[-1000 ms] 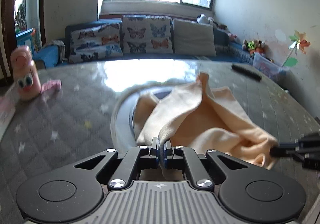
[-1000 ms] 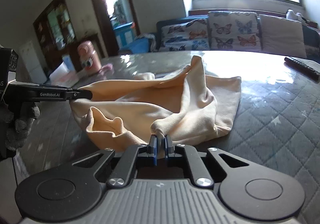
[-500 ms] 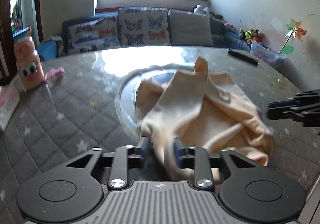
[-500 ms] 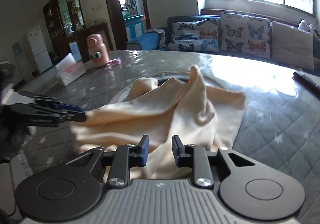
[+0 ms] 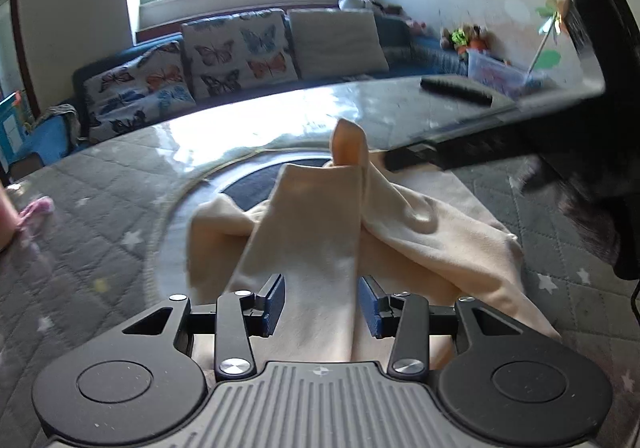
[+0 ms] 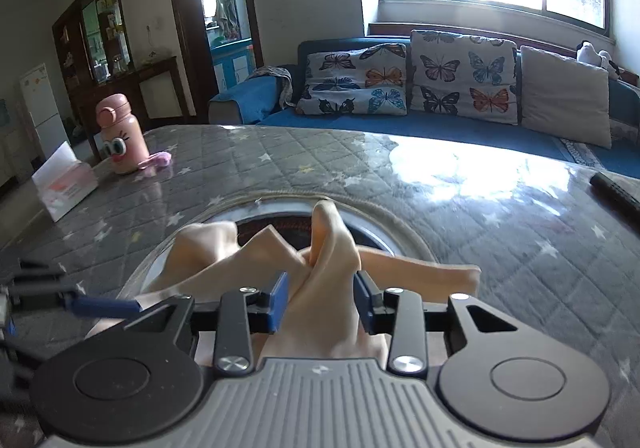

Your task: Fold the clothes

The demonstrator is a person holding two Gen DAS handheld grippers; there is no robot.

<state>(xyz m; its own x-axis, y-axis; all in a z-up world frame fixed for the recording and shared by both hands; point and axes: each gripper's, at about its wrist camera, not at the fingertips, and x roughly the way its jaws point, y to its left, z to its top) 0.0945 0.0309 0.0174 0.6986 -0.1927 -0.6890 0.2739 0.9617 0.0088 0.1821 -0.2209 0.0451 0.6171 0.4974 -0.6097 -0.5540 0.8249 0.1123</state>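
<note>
A crumpled peach cloth (image 5: 420, 232) lies over the round centre plate of the quilted grey table (image 5: 100, 208). My left gripper (image 5: 322, 302) hangs low over the cloth's near edge. Its jaws are opening, and a band of cloth runs loosely between the blue pads (image 5: 276, 302). My right gripper (image 6: 320, 298) is also opening, with a raised bunch of the cloth (image 6: 332, 248) standing in its gap. In the left wrist view, the right gripper (image 5: 420, 158) reaches in blurred from the right. In the right wrist view, the left gripper's blue fingertip (image 6: 104, 304) shows at the left.
A pink bottle (image 6: 120, 140) and a white box (image 6: 64, 188) stand at the table's far left. Next to the bottle lies a small pink item (image 6: 158, 160). A black remote (image 5: 456, 88) rests on the table's far right side. Beyond the table is a blue sofa (image 6: 360, 120) with butterfly cushions.
Both grippers were shut on cloth edges a second ago and now stand apart. The cloth has slackened onto the table. Both hands moved in over it, closer together.
</note>
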